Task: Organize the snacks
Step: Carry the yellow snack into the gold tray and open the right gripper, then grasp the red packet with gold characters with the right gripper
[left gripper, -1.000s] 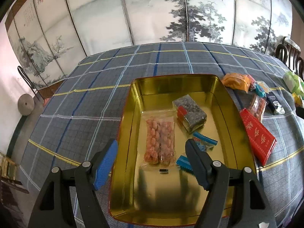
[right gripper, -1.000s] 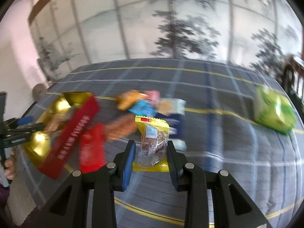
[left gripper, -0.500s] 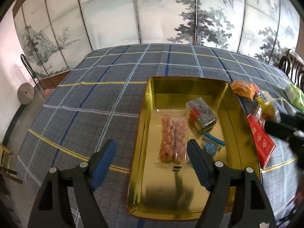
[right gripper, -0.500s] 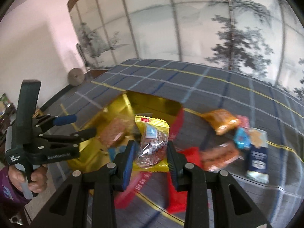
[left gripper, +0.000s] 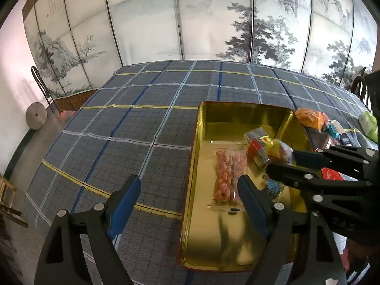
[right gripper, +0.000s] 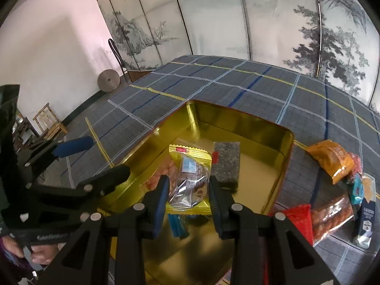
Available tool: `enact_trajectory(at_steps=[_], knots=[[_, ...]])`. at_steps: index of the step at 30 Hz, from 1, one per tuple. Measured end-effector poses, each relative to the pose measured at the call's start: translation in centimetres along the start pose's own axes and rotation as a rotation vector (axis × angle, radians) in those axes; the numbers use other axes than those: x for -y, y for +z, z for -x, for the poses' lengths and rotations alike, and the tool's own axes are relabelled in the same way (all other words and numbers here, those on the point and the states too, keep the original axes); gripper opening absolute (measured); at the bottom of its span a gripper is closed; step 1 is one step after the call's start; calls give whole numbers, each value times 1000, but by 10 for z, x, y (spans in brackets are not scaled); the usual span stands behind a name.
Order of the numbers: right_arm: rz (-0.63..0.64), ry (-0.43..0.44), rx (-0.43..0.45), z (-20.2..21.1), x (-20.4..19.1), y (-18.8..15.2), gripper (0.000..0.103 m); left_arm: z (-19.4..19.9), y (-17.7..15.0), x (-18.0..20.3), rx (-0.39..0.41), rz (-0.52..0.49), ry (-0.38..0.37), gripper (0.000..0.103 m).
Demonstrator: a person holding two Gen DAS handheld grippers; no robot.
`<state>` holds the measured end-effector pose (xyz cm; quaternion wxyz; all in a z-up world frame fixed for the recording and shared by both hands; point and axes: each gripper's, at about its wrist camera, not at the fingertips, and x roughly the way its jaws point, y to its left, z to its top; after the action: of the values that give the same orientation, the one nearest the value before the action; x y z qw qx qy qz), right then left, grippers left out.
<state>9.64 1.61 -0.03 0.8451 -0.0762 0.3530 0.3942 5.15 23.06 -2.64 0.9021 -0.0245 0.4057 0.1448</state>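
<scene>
Only the right wrist view shows the right gripper [right gripper: 187, 193] clamped on a yellow packet [right gripper: 190, 178] above the gold tin [right gripper: 261, 124], mid-frame. In the left view the left gripper [left gripper: 187, 190], whose jaws have just been opening, stands wide and empty over the tin's left rim. The plaid cloth [left gripper: 142, 118] lies bare at left, before a painted screen [left gripper: 213, 23], with loose snacks [right gripper: 332, 159] at right.

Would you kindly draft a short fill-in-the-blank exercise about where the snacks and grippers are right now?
1. The right gripper is shut on a clear snack packet with ____ edges.
2. That packet is held above the ____ tin tray.
3. The left gripper holds ____ between its fingers.
4. The orange snack bag lies on the ____, outside the tray.

Missing words: yellow; gold; nothing; tablecloth
</scene>
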Motion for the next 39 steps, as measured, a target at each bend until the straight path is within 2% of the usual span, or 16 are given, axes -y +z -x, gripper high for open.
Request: enact_trajectory(at_steps=[12, 17, 19, 21, 23, 26, 29, 35, 39], knots=[[5, 6, -5, -14, -3, 8, 36, -4, -1, -10, -9, 23, 5, 81], [-7, -4, 17, 9, 4, -4, 37, -1, -1, -16, -3, 29, 6, 82], [-14, -31, 25, 30, 16, -18, 43, 1, -1, -20, 3, 34, 6, 84], [-23, -68, 32, 53, 31, -35, 58, 3, -1, -22, 7, 36, 5, 85], [-29, -114, 21, 73, 49, -53, 62, 2, 0, -21, 5, 35, 2, 85], [-7, -184, -36, 86, 73, -70, 62, 5, -1, -19, 0, 34, -7, 85], [-7, -192, -90, 83, 87, -74, 62, 9, 0, -8, 2, 14, -16, 85], [37, -192, -160, 51, 87, -69, 62, 17, 3, 7, 11, -32, -16, 86], [89, -230, -191, 31, 78, -70, 62, 16, 6, 13, 12, -40, -18, 86]])
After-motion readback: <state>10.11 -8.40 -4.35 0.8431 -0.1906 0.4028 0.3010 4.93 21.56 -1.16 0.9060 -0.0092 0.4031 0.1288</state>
